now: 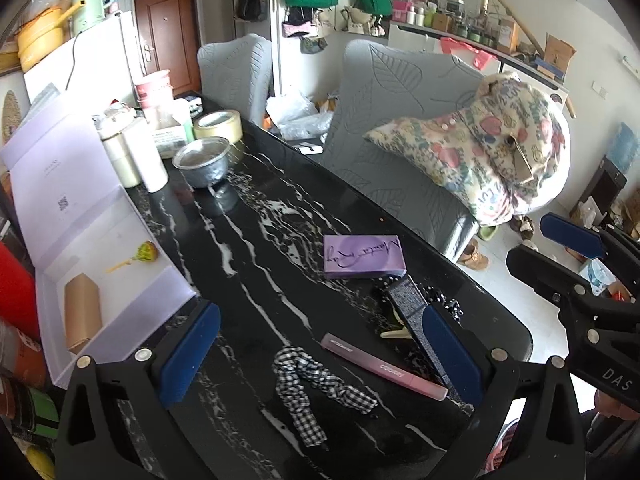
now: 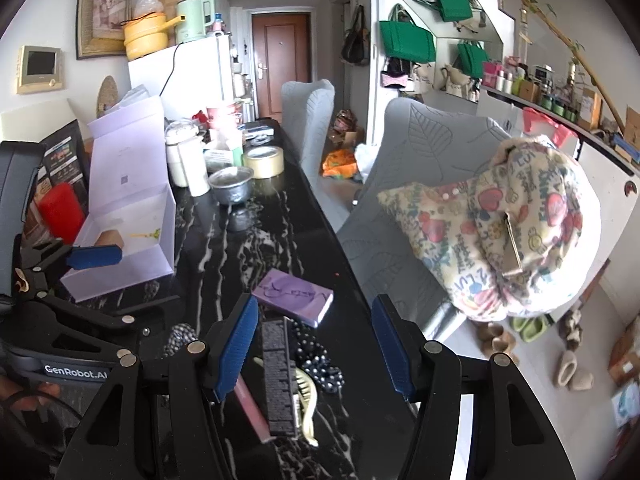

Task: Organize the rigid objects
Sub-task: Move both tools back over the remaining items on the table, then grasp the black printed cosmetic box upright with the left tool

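Black marble-veined table (image 1: 256, 264). Both grippers hover above its near end, empty.

Left gripper (image 1: 320, 354): jaws spread wide, blue pads facing, nothing between them. Right gripper (image 2: 314, 346): jaws likewise spread, nothing held.

Rigid items on the table:
- Purple box (image 1: 363, 257), flat, rectangular, dark handwritten script across the top. Lies mid-table near the chair-side edge.
- Grey block (image 2: 279, 380), long, narrow, rough speckled surface, notches along one edge. Just nearer than the purple box, below the right gripper's gap.
- Pink tube (image 1: 384, 367), slim, printed lettering, lying flat; one end touching or just beside the grey block, cannot tell which.
- Cream clip (image 2: 306, 408), toothed, partly under the grey block.

Soft items: checked scrunchie (image 1: 316, 390) just beside the pink tube; dotted scrunchie (image 2: 320, 362) beside the grey block.

Open lilac case (image 1: 80, 216) at the table's wall side, lid upright. Inside: tan box (image 1: 82, 312) and a small yellow-green stick (image 1: 138, 256), well apart.
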Action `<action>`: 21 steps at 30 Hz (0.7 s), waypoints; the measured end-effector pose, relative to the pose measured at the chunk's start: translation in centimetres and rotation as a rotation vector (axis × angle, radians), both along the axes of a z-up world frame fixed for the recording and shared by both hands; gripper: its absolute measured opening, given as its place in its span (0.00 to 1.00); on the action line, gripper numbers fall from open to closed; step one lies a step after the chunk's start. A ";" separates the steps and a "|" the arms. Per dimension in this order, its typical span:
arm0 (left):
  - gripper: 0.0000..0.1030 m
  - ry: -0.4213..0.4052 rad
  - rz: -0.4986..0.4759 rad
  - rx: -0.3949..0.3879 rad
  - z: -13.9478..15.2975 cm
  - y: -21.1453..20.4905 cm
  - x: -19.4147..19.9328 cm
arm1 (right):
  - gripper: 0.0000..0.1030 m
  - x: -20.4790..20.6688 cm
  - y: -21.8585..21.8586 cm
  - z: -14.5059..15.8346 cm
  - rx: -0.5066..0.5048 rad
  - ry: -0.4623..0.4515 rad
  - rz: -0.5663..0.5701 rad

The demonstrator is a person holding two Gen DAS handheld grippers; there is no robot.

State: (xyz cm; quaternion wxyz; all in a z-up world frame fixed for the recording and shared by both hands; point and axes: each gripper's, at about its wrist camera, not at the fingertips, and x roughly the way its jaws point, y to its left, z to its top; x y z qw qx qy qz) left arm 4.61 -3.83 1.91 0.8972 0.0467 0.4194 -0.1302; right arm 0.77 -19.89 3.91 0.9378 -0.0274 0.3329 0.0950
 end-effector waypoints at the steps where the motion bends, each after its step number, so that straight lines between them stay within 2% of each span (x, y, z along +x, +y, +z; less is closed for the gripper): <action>1: 1.00 0.007 -0.007 0.000 -0.3 -0.3 0.0 | 0.58 0.0 -0.2 -0.2 0.003 0.003 -0.003; 5: 1.00 0.022 -0.043 0.026 -1.7 -2.0 0.1 | 0.58 0.1 -1.4 -1.1 0.015 0.018 -0.020; 10: 1.00 0.061 -0.070 -0.007 -3.1 -3.4 0.2 | 0.58 0.3 -2.9 -2.4 0.036 0.046 -0.051; 19: 1.00 0.080 -0.089 -0.023 -5.5 -5.8 0.2 | 0.58 0.4 -5.1 -4.4 0.054 0.090 -0.097; 21: 0.95 0.105 -0.087 -0.040 -6.1 -6.1 0.3 | 0.58 0.4 -5.5 -4.8 0.062 0.100 -0.102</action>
